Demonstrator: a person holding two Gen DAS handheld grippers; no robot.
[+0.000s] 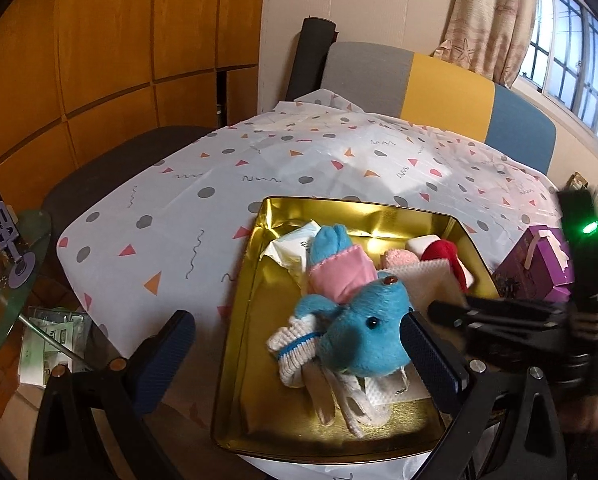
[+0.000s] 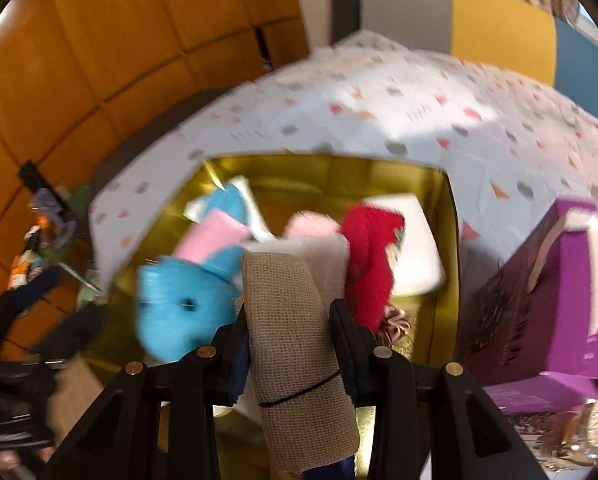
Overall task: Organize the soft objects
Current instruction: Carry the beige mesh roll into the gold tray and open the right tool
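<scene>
A gold tin tray (image 1: 243,344) on the patterned tablecloth holds a blue plush toy (image 1: 363,332) in a pink dress, a white striped sock (image 1: 295,344), a white packet (image 1: 289,250), a pink fuzzy item (image 1: 397,258), a white sponge (image 1: 423,280) and a red plush (image 1: 445,250). My left gripper (image 1: 299,344) is open, its fingers either side of the blue toy's head. My right gripper (image 2: 289,328) is shut on a beige burlap roll (image 2: 291,340) bound with a black band, held over the tray's near edge (image 2: 447,216). The right gripper also shows in the left wrist view (image 1: 443,312).
A purple gift box (image 1: 539,260) stands right of the tray, also in the right wrist view (image 2: 559,300). A multicoloured chair back (image 1: 439,84) is behind the table. A small glass side table (image 1: 7,280) with clutter stands at the left. Wooden wardrobe panels (image 1: 119,40) fill the left background.
</scene>
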